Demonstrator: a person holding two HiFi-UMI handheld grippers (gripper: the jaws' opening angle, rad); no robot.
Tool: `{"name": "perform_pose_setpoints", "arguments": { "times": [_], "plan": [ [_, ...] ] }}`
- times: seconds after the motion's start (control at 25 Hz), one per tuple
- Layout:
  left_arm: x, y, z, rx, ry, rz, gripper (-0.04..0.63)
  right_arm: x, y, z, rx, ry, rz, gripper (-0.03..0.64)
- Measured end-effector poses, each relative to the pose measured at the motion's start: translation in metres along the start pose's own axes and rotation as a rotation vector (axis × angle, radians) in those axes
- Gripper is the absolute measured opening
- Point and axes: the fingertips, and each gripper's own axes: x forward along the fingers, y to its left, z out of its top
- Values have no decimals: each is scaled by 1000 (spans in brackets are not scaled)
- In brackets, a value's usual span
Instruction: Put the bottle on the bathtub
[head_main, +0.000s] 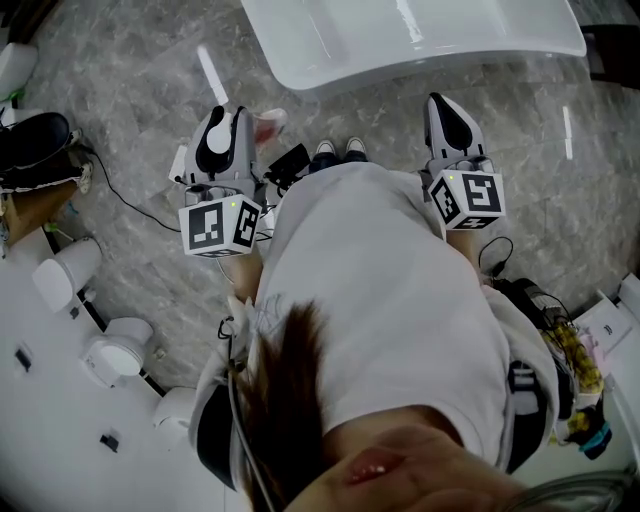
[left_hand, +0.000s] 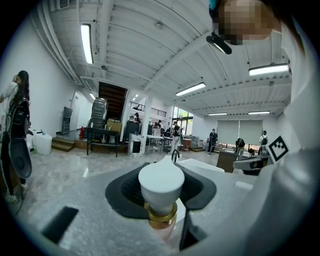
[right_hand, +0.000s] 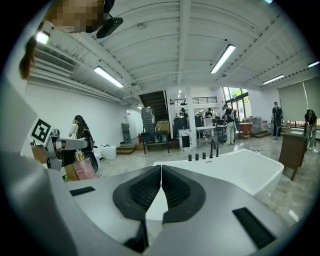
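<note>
Left gripper (head_main: 238, 118) clamped on bottle (left_hand: 161, 192) near cap. Bottle seemingly upright, long axis vertical, cap up, held in air short of bathtub (head_main: 400, 40) near rim. Right gripper (right_hand: 161, 176) closed, empty.

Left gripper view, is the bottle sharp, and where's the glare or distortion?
Left gripper view: the bottle looks soft, the hall behind sharper, fisheye-bent. Head view: lamp streaks glare on the floor and bathtub. Right gripper view: same fisheye curve, dark corners.

I see a big open hall, showroom-like. A white bathtub (right_hand: 240, 172) stands on a marble floor (head_main: 140, 110) under strip lights (left_hand: 86, 43), with desks (left_hand: 102, 133) and people (right_hand: 276, 119) behind.
</note>
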Motion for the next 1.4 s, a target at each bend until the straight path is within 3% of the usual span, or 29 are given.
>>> {"name": "perform_pose_setpoints", "arguments": {
  "times": [0.48, 0.92, 1.16, 1.4],
  "plan": [
    [13, -13, 9, 14, -11, -42, 146, -9, -13, 2, 23, -22, -33, 14],
    [45, -29, -7, 34, 41, -117, 146, -11, -25, -14, 53, 12, -54, 14],
    [58, -28, -28, 37, 91, -168, 146, -13, -17, -28, 59, 68, -61, 14],
    [77, -26, -75, 33, 179, -217, 146, -12, -13, -59, 72, 160, -63, 14]
  ]
}}
